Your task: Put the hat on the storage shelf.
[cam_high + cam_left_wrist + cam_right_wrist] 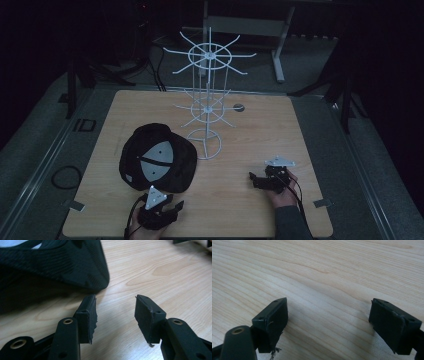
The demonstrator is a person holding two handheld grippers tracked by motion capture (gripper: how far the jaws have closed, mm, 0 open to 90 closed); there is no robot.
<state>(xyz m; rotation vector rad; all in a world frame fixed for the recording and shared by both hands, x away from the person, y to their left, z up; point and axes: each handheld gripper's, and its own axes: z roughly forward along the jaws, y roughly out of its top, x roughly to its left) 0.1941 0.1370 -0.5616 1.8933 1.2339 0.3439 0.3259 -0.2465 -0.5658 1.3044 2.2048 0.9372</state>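
Observation:
A black cap [157, 159] lies upside down on the wooden table [260, 135], left of centre, its grey lining showing. Behind it stands a white wire display rack [207, 95] with two tiers of hooks. My left gripper [172, 207] rests near the front edge just below the cap, open; in the left gripper view the cap [50, 262] lies just beyond the left jaw, apart from it. My right gripper [255, 179] sits at the front right, open, low over bare wood [324, 277] with nothing between its fingers.
A small dark round disc [239, 106] is set in the table behind the rack. The room around the table is dark, with stand legs and cables on the floor. Bare wood lies between the two grippers.

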